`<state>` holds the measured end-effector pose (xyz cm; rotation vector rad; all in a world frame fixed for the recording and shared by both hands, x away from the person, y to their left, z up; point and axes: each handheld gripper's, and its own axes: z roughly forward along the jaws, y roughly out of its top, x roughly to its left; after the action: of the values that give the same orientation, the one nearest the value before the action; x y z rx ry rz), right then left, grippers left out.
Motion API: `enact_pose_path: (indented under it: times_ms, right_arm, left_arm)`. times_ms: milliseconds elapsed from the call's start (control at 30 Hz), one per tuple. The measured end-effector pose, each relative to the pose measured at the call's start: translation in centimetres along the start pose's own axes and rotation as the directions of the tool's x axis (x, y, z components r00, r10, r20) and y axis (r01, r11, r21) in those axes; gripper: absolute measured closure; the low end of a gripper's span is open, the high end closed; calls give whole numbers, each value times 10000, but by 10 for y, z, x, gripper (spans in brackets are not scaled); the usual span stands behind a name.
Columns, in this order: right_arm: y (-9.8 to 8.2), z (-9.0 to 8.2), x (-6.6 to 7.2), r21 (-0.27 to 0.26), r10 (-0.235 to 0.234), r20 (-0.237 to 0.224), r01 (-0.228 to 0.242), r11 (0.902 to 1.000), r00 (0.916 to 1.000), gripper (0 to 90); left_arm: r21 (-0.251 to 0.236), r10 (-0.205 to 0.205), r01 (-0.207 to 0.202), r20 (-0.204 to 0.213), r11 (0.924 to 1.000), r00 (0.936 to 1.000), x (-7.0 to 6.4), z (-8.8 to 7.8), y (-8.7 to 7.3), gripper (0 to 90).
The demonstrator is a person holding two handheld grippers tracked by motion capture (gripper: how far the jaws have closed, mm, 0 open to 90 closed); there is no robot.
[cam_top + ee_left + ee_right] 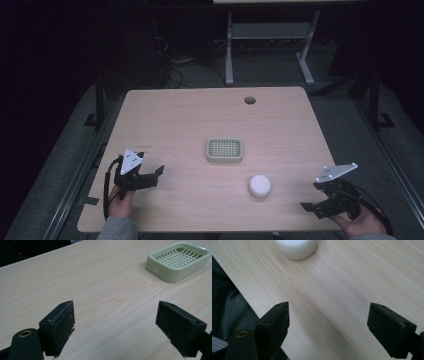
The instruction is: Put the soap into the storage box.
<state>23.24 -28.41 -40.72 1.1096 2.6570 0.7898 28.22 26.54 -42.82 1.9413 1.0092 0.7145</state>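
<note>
Both our tools, left tool (pixel 150 176) and right tool (pixel 320 202), spread empty; white soap bar (pixel 260 185) looks firm, slippery—pinch its sides.

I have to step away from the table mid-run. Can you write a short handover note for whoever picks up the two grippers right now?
Left gripper: open, holding nothing, over the table's near left.
Right gripper: open, holding nothing, at the near right edge.
White round soap: on the table, toward the right gripper.
Pale green slatted dish: mid-table, nothing in it, apart from the soap.
Done: nothing grasped.
Left: probably pick up the soap and set it in the dish.
</note>
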Motion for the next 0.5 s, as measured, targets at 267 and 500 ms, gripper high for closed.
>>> enact_pose_path:
  times_ms: [267, 500]
  right_arm:
    - [15, -1, 4, 153, -287, -85, 288, 9995, 9996, 161]
    - [30, 1, 6, 293, -506, -239, 513, 9983, 9984, 155]
  left_arm:
    - [-33, -33, 33, -38, 10000, 10000, 0, 0, 0, 152]
    - [-60, 0, 0, -26, 10000, 10000, 0, 0, 0, 152]
